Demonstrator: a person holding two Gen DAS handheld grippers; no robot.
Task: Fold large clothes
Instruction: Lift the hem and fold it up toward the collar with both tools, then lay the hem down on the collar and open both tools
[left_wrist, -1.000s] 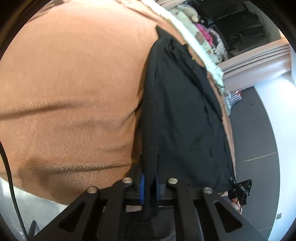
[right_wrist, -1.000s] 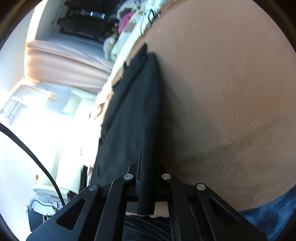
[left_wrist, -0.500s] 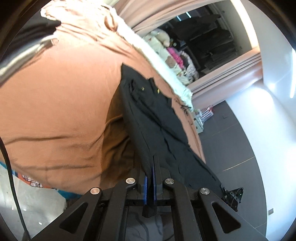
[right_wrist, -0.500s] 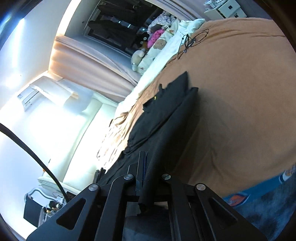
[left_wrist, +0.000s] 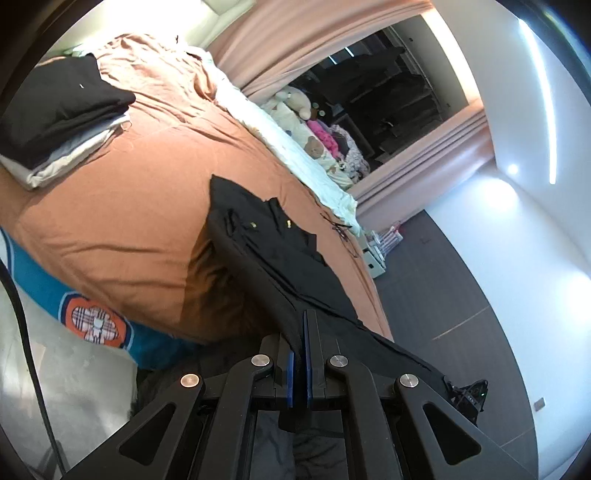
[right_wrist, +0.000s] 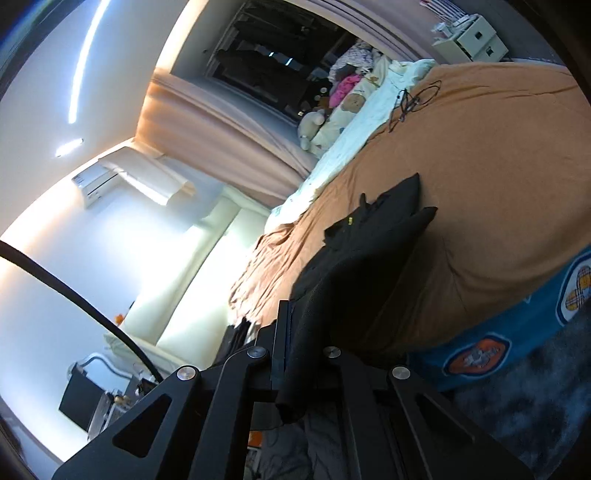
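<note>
Item: black garment (left_wrist: 280, 251), large, dark, with small gold fittings near its far end.
Location: far end lying on the orange bedspread (left_wrist: 122, 206); near end raised off the bedspread toward both claws.
Left gripper (left_wrist: 300, 354): blue pads pressed together on a near edge of the black garment.
Right gripper (right_wrist: 295, 347): pinching a thick gather of the same cloth (right_wrist: 369, 251).
Done: garment appears narrowed lengthwise; folded stack (left_wrist: 55, 110) lies farther up the bedspread.
Left: likely the cross fold, then laying it flat.
</note>
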